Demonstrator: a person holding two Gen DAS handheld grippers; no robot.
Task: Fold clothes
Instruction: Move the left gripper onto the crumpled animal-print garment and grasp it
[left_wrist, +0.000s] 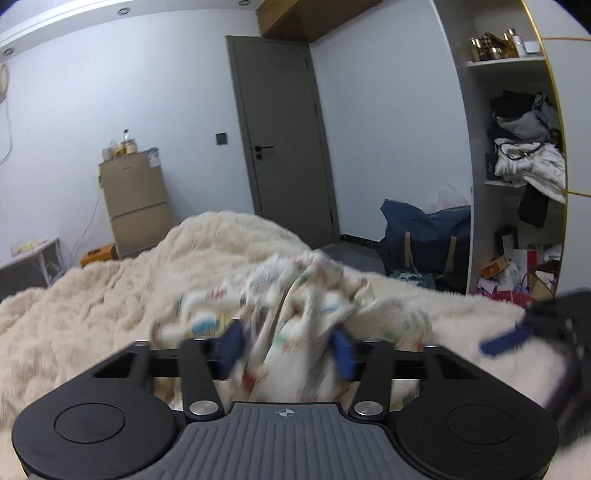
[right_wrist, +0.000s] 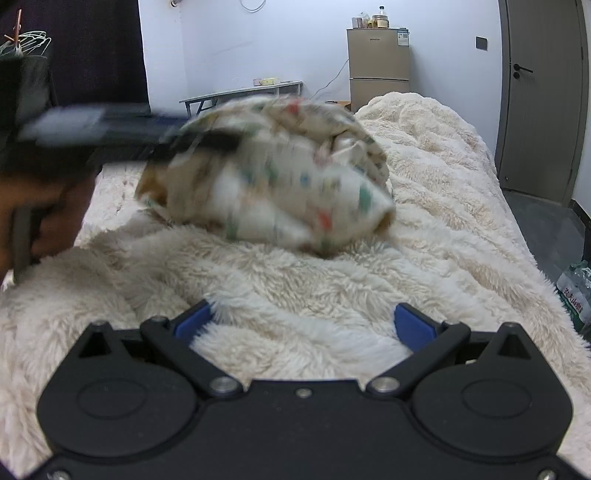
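The left gripper (left_wrist: 291, 347) has its fingers clamped on a bunched printed garment (right_wrist: 273, 173), lifting it off the fluffy blanket (right_wrist: 295, 280) probably to shake it open, while the right gripper (right_wrist: 303, 325) waits near the garment, fingers apart and empty.

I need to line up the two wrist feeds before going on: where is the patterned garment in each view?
Left wrist view: the patterned garment sits low centre, bunched between the left gripper's blue pads.
Right wrist view: it is a blurred heap left of centre in the upper half, on the cream fleece blanket, beyond the open right gripper.
Shared landmark: the tan fridge.
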